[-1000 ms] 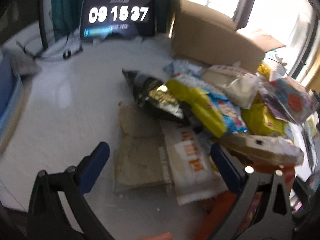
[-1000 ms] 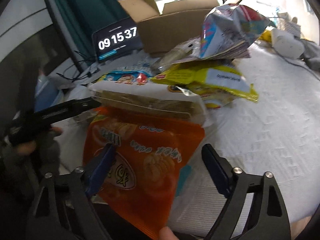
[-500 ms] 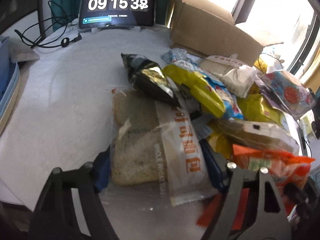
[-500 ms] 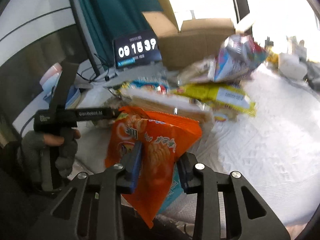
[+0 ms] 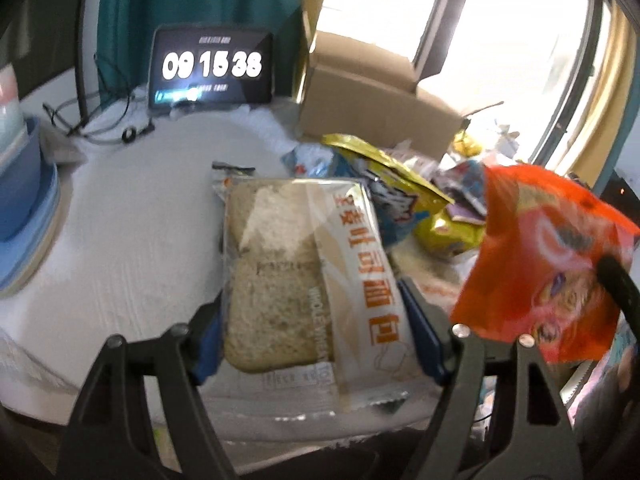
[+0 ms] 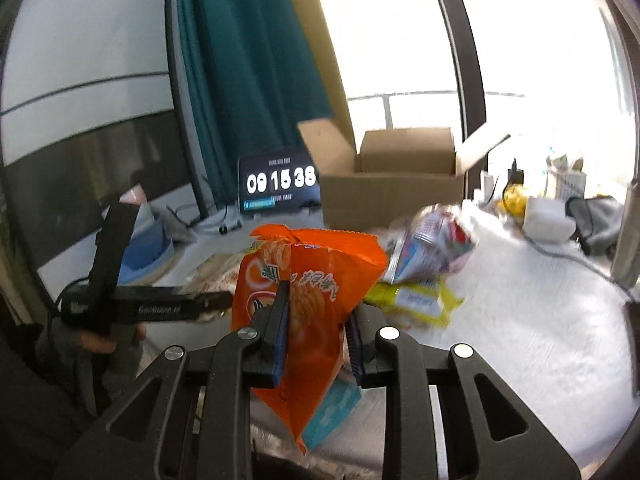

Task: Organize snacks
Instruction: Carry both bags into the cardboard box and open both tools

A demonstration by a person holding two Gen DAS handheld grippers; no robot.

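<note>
My left gripper [image 5: 316,336] is shut on a clear bag of sliced wholewheat bread [image 5: 296,276] with orange lettering, and holds it lifted above the white table. My right gripper [image 6: 318,332] is shut on an orange chip bag [image 6: 304,280] and holds it up in the air. That orange bag also shows at the right of the left wrist view [image 5: 548,264]. A pile of snack bags lies on the table: a yellow and blue one [image 5: 396,184] and a yellow one [image 6: 416,300].
An open cardboard box [image 6: 392,188] stands at the back by the window, also in the left wrist view [image 5: 376,104]. A tablet clock [image 5: 212,68] stands at the back left. Blue stacked bowls [image 5: 20,184] sit at the left edge. Cables lie near the tablet.
My left gripper closed on the bread bag and lifted it off the table. My right gripper closed on the orange chip bag and raised it out of the pile.
</note>
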